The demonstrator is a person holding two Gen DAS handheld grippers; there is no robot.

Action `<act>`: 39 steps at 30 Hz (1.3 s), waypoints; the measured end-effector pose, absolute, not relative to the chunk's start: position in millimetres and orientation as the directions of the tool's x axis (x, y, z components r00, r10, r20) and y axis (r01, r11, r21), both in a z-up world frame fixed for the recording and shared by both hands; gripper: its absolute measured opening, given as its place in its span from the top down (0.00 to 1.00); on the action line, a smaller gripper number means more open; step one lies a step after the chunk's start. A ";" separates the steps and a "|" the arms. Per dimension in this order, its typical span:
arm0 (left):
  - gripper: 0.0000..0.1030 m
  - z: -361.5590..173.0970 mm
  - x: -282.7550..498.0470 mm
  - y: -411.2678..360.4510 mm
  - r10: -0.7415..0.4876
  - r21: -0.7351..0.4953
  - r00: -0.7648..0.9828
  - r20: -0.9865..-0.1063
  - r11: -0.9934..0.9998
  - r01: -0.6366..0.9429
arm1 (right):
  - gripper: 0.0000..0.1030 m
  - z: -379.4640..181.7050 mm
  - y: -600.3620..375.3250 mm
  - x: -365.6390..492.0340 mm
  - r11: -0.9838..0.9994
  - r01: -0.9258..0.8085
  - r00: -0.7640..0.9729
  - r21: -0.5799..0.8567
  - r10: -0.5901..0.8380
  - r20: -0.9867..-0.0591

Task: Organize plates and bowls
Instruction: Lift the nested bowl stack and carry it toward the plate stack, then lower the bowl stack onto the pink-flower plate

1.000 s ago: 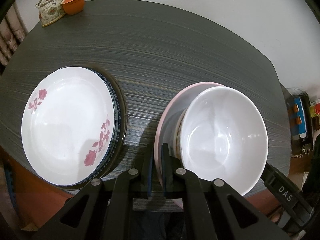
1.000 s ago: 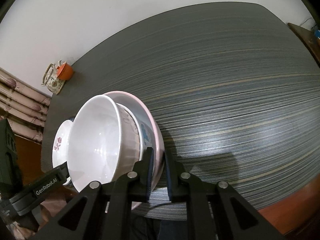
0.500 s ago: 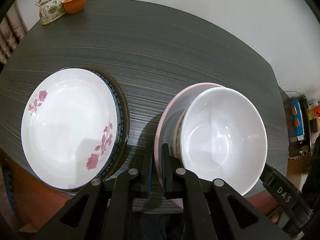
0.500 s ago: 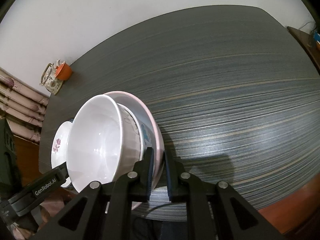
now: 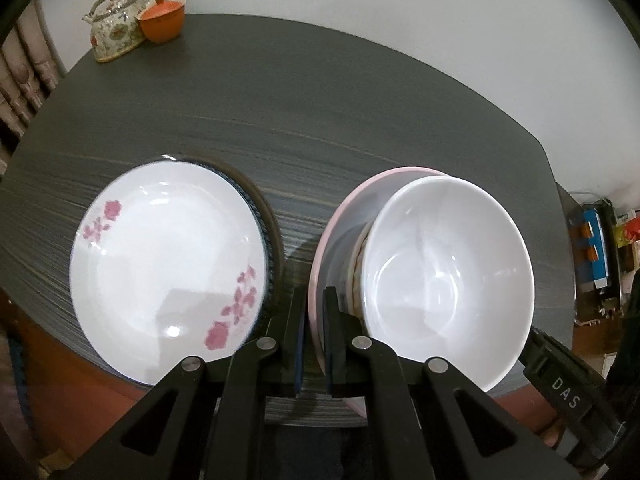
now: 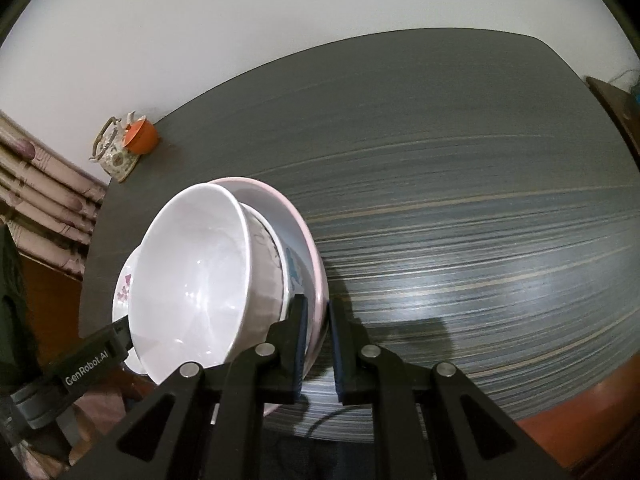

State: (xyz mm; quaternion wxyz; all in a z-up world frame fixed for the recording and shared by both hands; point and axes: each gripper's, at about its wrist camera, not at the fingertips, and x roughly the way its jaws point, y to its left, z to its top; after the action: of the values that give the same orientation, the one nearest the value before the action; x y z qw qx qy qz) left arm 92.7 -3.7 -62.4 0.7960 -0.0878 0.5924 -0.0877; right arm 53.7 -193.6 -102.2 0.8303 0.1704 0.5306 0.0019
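Note:
A pink plate carries a stack of bowls with a plain white bowl on top. My left gripper is shut on the plate's left rim. My right gripper is shut on the same pink plate at its opposite rim, with the white bowl to its left. The stack is held above the dark table. A white plate with pink flowers lies on a dark blue-rimmed plate at the left.
A floral teapot and an orange cup stand at the table's far left corner. They also show in the right wrist view: teapot, cup. A wall runs behind the table. Shelves with clutter stand at right.
Both grippers have risen with the pink plate and bowl stack and tilted forward, so the teapot and far table edge sit lower in view. The flowered plate has not moved on the table.

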 end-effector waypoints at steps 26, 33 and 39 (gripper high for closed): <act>0.96 -21.5 82.6 98.6 -0.156 -0.215 0.373 -0.915 0.969 -0.121 | 0.89 -67.8 -98.1 79.0 0.960 -0.014 0.425 0.280 0.259 -0.867; 0.95 -24.3 78.7 127.3 -0.136 -0.210 0.372 -0.918 0.964 -0.165 | 0.89 -77.3 -73.6 82.6 0.959 -0.040 0.392 0.282 0.275 -0.878; 0.95 -31.5 76.8 142.4 -0.129 -0.210 0.366 -0.922 0.959 -0.191 | 0.89 -87.0 -57.3 83.7 0.961 -0.048 0.367 0.274 0.272 -0.890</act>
State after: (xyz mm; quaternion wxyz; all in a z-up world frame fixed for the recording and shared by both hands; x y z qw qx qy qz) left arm 76.8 142.4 -31.5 0.8142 -0.1421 0.5626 0.0193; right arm 83.7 -57.3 -87.0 0.8207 0.1011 0.5539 0.0972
